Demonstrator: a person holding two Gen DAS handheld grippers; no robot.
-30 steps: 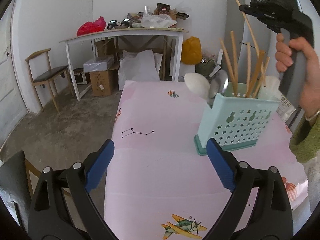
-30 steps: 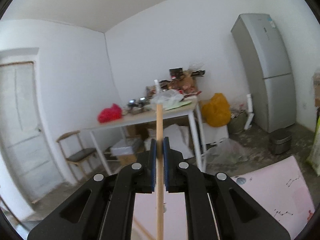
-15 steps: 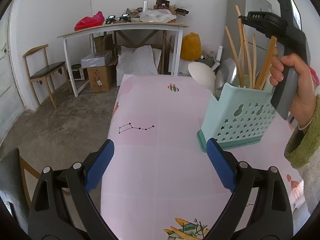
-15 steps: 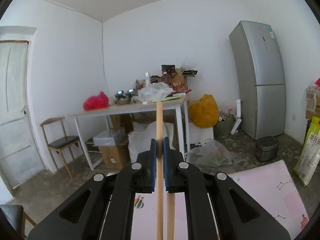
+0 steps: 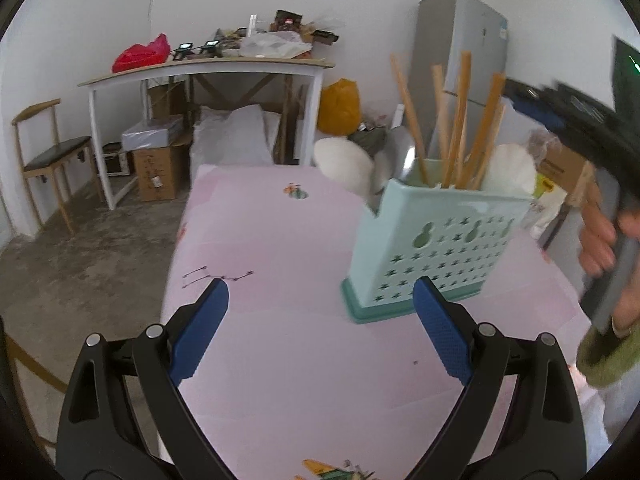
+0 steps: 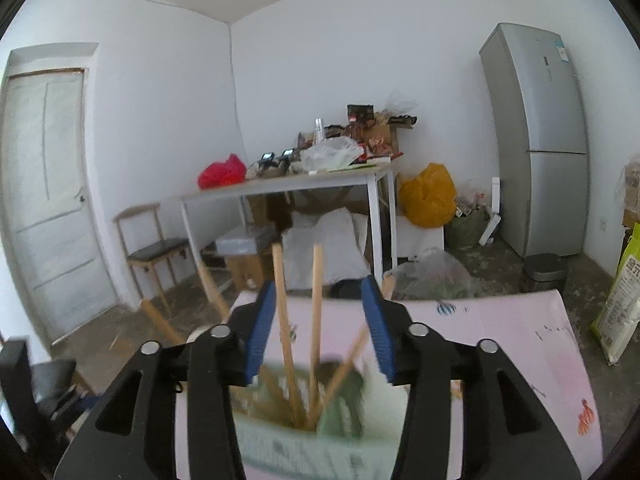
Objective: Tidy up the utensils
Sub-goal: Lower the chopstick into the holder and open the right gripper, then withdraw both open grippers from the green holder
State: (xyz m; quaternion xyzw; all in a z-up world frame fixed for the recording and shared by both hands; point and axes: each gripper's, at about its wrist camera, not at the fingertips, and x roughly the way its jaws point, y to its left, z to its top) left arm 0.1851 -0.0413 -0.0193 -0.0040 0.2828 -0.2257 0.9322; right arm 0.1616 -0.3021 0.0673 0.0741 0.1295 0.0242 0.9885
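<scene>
Jaws of the right gripper [image 6: 318, 320] are opening around thin wooden chopsticks [image 6: 316, 312] standing upright in the pale green perforated plastic utensil holder [image 5: 434, 246], near the pink tablecloth's [image 5: 280, 340] right edge; the pads press nothing. Left gripper [image 5: 320, 328] jaws stand wide and empty. Judged light, stiff and smooth, each stick is best pinched on its upper shaft.

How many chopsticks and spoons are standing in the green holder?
Chopsticks: 5 that I can tell apart
White spoons: 2
Metal spoon: 1
Total in the holder: 8
</scene>
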